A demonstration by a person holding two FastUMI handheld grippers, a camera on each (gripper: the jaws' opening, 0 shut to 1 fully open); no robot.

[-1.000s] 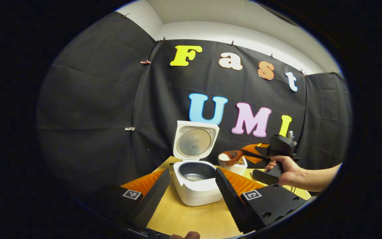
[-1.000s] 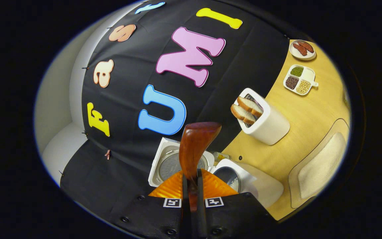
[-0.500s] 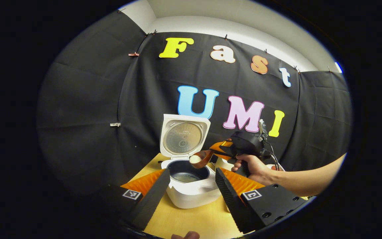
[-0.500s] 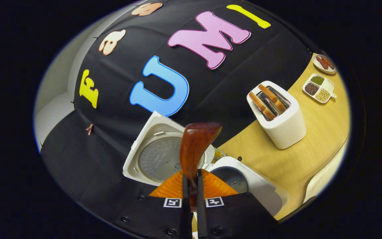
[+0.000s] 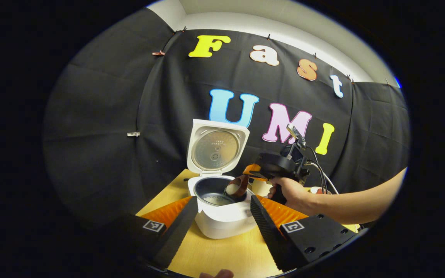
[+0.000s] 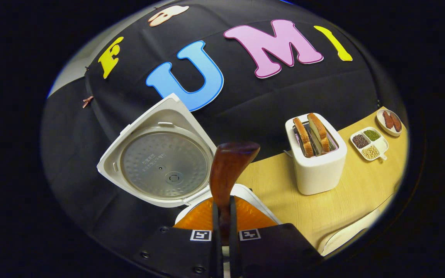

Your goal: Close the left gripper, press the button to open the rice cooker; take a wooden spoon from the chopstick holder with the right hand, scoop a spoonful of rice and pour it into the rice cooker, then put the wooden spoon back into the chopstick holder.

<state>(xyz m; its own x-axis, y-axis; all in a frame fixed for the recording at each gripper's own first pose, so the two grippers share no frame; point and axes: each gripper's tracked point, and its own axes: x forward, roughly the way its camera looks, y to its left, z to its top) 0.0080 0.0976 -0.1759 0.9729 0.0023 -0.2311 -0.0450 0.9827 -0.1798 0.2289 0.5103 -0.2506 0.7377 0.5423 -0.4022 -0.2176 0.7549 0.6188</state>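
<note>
Since a second ago the right gripper (image 5: 254, 176) has carried the wooden spoon (image 5: 236, 186) from beside the rice cooker (image 5: 222, 210) to over its open pot, bowl tipped down: pouring is evidently under way. Lid stands raised. Spoon's long axis runs along the right gripper's fingers, bowl foremost, both clamped on the handle. Left gripper (image 5: 222, 227) spread wide, empty, on the near side of the cooker.

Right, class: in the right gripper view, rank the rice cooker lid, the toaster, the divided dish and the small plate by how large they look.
1. rice cooker lid, though it is nearest the camera
2. toaster
3. divided dish
4. small plate, farthest away
</note>
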